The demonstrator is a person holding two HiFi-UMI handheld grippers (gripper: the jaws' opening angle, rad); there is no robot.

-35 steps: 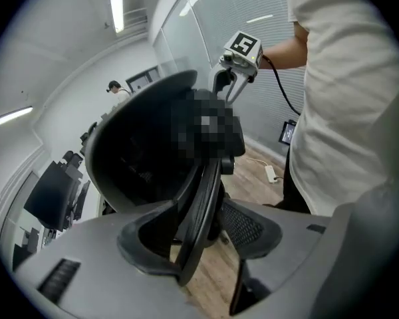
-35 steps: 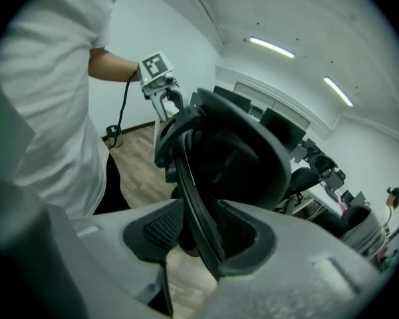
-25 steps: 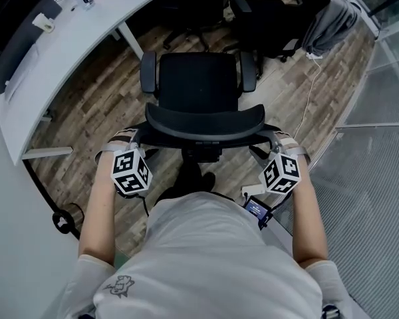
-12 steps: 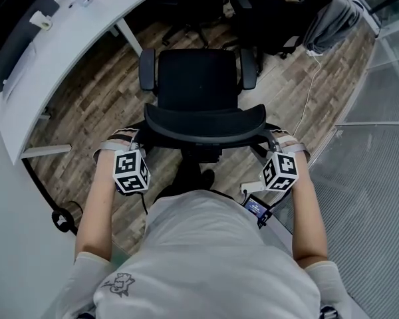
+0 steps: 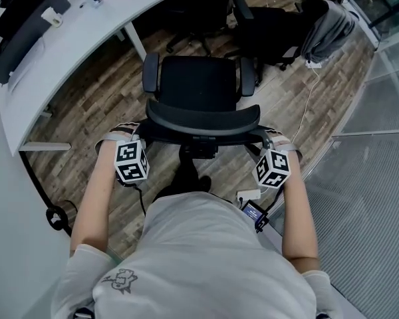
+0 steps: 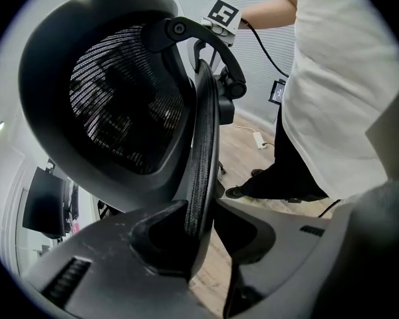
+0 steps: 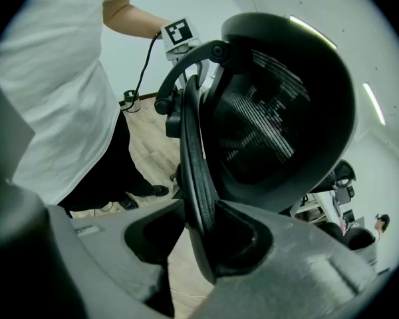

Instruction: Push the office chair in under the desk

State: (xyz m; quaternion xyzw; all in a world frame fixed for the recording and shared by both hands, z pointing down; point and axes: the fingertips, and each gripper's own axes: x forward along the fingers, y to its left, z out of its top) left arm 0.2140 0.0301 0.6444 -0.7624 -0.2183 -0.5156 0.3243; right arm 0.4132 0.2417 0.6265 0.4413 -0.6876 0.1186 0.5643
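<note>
The black office chair [image 5: 198, 85] stands on the wood floor in front of me, its seat facing the white curved desk [image 5: 66, 52]. Its curved backrest [image 5: 203, 119] runs across just ahead of my hands. My left gripper [image 5: 142, 135] is at the backrest's left end. In the left gripper view the left gripper [image 6: 201, 224] has the backrest's rim [image 6: 203, 145] clamped between its jaws. My right gripper [image 5: 262, 138] is at the right end. In the right gripper view the right gripper [image 7: 199, 234] is shut on the rim [image 7: 194, 151] the same way.
A second black chair [image 5: 269, 25] with a grey garment [image 5: 327, 20] over it stands at the back right. A dark monitor [image 5: 23, 28] sits on the desk. A white cable [image 5: 310, 95] and a power strip [image 5: 248, 195] lie on the floor. Grey carpet [image 5: 366, 198] lies to the right.
Both grippers have moved slightly forward and inward onto the ends of the backrest. The chair has barely shifted on the floor.
</note>
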